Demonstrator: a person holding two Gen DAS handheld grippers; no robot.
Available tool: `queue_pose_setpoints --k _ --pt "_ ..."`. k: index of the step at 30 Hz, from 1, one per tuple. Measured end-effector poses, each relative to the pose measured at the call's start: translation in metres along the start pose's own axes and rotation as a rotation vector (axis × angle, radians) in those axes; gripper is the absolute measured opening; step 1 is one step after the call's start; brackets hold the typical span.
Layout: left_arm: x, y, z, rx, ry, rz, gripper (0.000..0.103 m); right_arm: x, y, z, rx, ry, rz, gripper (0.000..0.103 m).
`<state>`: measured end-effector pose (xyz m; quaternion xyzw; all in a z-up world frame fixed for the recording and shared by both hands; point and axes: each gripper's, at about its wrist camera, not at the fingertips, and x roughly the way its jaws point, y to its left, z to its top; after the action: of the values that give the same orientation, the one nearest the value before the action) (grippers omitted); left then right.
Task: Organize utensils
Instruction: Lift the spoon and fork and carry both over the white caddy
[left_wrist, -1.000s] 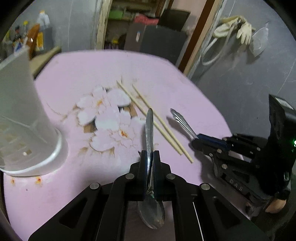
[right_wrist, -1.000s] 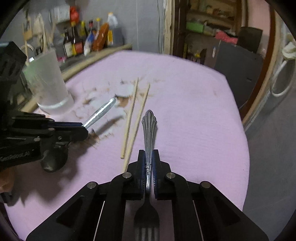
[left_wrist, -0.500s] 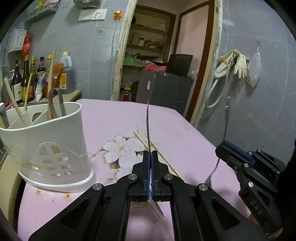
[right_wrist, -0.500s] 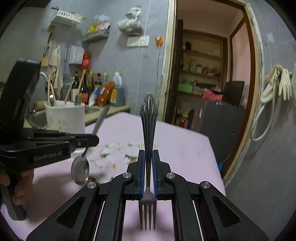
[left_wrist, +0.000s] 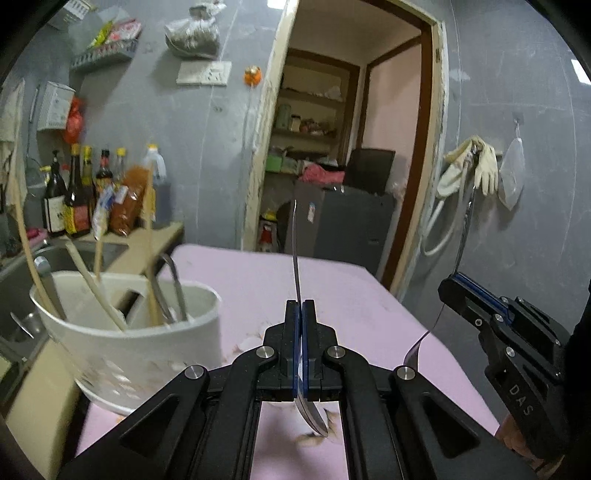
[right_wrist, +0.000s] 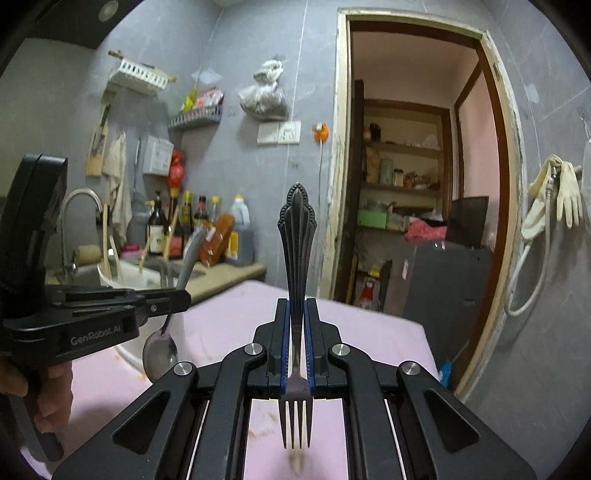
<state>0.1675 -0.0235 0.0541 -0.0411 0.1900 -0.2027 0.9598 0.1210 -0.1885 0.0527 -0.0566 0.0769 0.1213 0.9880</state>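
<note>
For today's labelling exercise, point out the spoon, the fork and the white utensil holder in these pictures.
spoon (right_wrist: 159, 350): right wrist view, on the bowl, hanging below the left gripper.
fork (right_wrist: 296, 236): right wrist view, on the ornate handle above the pads.
white utensil holder (left_wrist: 147, 345): left wrist view, on its outer wall.

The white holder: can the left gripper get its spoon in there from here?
Probably yes. The left gripper holds the spoon beside the holder, nothing stands between them, and gaps show among the utensils inside.
</note>
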Motion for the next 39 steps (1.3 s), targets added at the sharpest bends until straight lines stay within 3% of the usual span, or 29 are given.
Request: queue_pose_setpoints --k 9,19,28,39 --pt "-0.035 0.038 0.043 -0.012 -0.110 0.063 0.000 0.022 0.025 0.045 0.049 -0.101 0.110 0.005" --pt "-0.065 0.121 0.078 -0.098 -0.180 0.208 0.000 0.069 0.063 0.082 0.141 -0.131 0.286 0.005" --pt "-0.056 0.165 0.073 -0.154 -0.176 0.313 0.000 0.105 0.088 0.084 0.169 -0.116 0.328 0.005" --pt "-0.022 0.167 0.039 -0.117 -0.107 0.370 0.000 0.132 0.096 0.056 0.189 -0.089 0.338 0.005"
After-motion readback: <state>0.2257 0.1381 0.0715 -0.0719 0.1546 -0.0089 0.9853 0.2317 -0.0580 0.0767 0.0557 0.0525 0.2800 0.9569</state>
